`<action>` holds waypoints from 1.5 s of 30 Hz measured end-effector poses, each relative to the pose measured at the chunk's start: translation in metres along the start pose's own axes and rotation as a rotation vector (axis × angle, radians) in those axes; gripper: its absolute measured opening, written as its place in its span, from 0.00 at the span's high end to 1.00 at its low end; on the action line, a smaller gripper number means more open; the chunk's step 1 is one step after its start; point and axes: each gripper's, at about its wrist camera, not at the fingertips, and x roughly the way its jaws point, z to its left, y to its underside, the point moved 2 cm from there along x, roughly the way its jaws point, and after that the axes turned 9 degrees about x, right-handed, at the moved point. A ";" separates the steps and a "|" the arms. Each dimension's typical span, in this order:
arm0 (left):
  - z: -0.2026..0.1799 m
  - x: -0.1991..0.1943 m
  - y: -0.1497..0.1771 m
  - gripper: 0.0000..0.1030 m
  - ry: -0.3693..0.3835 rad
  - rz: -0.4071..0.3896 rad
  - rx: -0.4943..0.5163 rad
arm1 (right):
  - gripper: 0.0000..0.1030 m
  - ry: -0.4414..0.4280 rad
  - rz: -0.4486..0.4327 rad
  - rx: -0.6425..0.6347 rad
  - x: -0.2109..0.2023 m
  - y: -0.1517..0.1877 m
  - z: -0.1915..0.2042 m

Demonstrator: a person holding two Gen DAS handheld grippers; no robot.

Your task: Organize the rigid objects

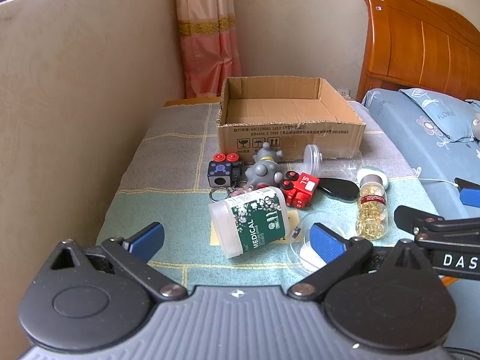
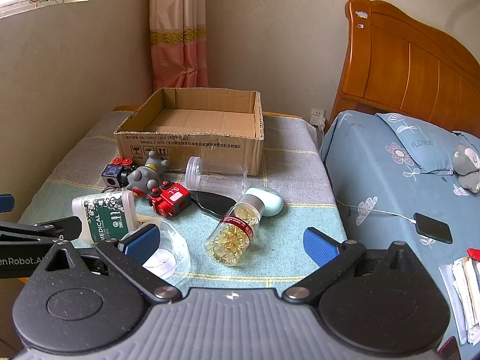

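A cardboard box (image 1: 288,120) sits at the far end of a small table with a checked cloth (image 1: 168,162), and I can see nothing inside the box. In front of it lies a jumble of small things. A black cube toy (image 1: 220,174) with red buttons is at about nine o'clock of the pile, touching a grey toy figure (image 1: 265,169). A red block toy (image 1: 300,190) sits just beside the grey figure, toward three o'clock. A white swab tub (image 1: 250,220) with a green label lies on its side at six o'clock of the pile, with a key ring (image 1: 216,194) by its far end. A clear jar (image 2: 216,174) lies on its side right in front of the box. A pill bottle (image 2: 237,231) full of yellow beads lies tipped over, its cap close to a pale green case (image 2: 270,199), and a flat black thing (image 2: 213,202) lies between that and the red toy. A low clear tub (image 2: 171,252) rests near the swab tub. The left gripper (image 1: 237,240) hangs over the near edge with its blue fingers spread wide, holding nothing. The right gripper (image 2: 231,243) is spread wide too, with the pill bottle lying on the cloth beyond its fingers, untouched. A bed (image 2: 390,180) with a phone (image 2: 432,228) stands at three o'clock.
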 end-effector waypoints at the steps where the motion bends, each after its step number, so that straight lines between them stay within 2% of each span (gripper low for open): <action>1: 0.000 0.000 0.000 0.01 -0.001 -0.001 0.000 | 0.00 0.000 0.000 0.000 0.000 0.000 0.000; 28: 0.001 0.004 0.001 0.01 0.025 -0.010 -0.016 | 0.00 -0.010 -0.015 -0.007 0.000 -0.002 -0.001; 39: 0.003 0.019 0.000 0.01 0.068 -0.028 -0.007 | 0.00 -0.087 -0.081 -0.074 0.000 -0.002 0.002; 45: 0.007 0.037 -0.002 0.01 0.079 -0.001 -0.009 | 0.00 -0.117 -0.083 -0.096 0.008 0.001 -0.001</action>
